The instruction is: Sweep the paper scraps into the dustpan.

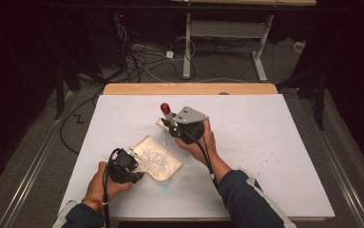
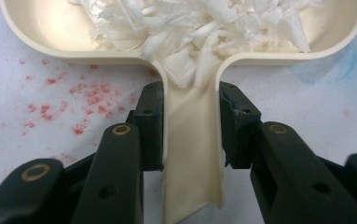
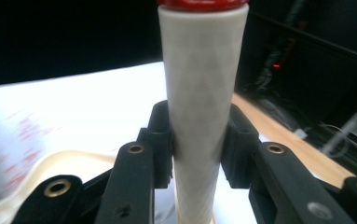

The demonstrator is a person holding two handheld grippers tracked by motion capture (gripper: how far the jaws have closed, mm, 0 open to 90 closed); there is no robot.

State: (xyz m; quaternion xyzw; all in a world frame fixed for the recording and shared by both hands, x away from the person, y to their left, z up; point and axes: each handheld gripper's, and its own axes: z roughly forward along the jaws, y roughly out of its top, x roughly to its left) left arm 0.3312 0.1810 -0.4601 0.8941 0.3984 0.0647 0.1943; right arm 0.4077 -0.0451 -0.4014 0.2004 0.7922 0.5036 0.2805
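The left gripper (image 1: 131, 167) is closed on the handle (image 2: 192, 154) of a cream scoop-shaped dish (image 1: 157, 158): in the left gripper view its two black jaws press the handle's side walls from either side, with the handle running straight down between them. The dish's wide bowl (image 2: 41, 32) lies just beyond the jaws and holds a heap of white shreds (image 2: 199, 28), some of which spill into the mouth of the handle. The left hand (image 1: 104, 180) grips the tool at the near left of the table (image 1: 274, 142), and the dish rests on the white tabletop just right of it. The right gripper (image 1: 171, 127) pinches a white cylinder (image 3: 199, 116) with a red cap (image 1: 165, 108); in the right gripper view the jaws clamp the cylinder's sides about midway up, and it stands roughly upright between them, the red top at the upper edge. In the high view the right hand (image 1: 199, 142) holds this tool near the table's middle, behind and right of the dish, with the cylinder leaning up and away over a second cream piece (image 3: 64, 163) lying beneath it. Small red specks (image 2: 80, 93) are scattered on the tabletop beside the dish handle. A wooden edge (image 1: 189, 89) shows along the table's far side, and cables (image 1: 137, 57) lie on the floor beyond.
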